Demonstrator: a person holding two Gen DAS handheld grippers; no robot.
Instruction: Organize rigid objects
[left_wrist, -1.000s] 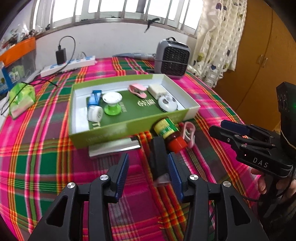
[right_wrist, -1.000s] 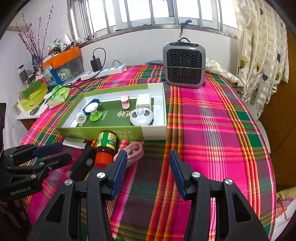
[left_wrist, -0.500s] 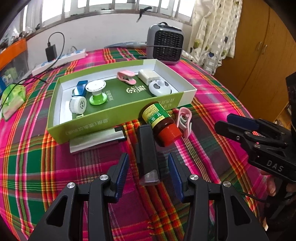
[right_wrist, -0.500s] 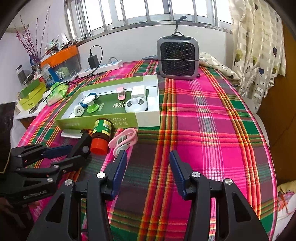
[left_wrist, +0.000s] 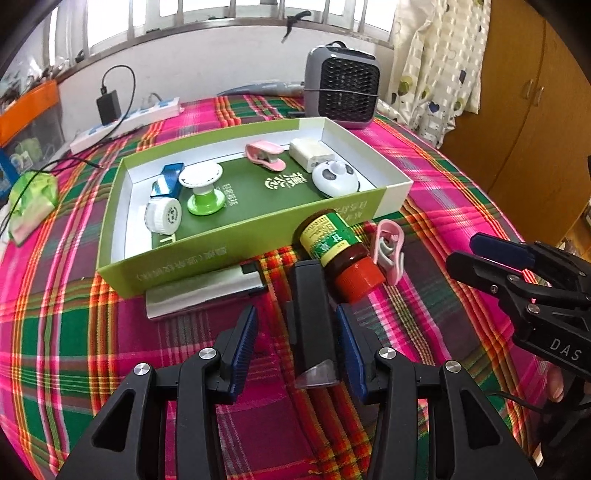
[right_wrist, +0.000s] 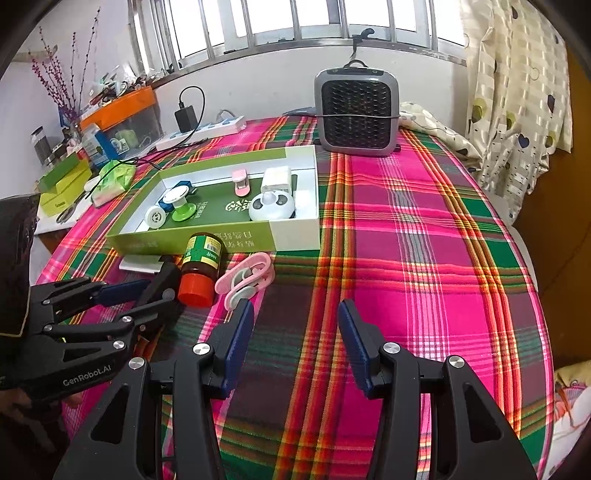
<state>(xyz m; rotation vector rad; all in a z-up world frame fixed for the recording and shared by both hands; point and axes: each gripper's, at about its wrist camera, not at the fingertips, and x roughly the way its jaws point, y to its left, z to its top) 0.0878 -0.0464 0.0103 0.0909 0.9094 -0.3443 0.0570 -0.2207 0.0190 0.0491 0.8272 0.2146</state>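
Observation:
A green box on the plaid table holds several small items. In front of it lie a red-capped bottle, a pink clip, a flat silver bar and a long black block. My left gripper is open, its fingers either side of the black block's near end. My right gripper is open and empty, just right of the pink clip.
A grey heater stands behind the box. A power strip with a black charger and a green pouch lie at the far left. A curtain and wooden cabinet are at the right.
My left gripper has moved forward so its open fingers now flank the black block. My right gripper has drawn back slightly.

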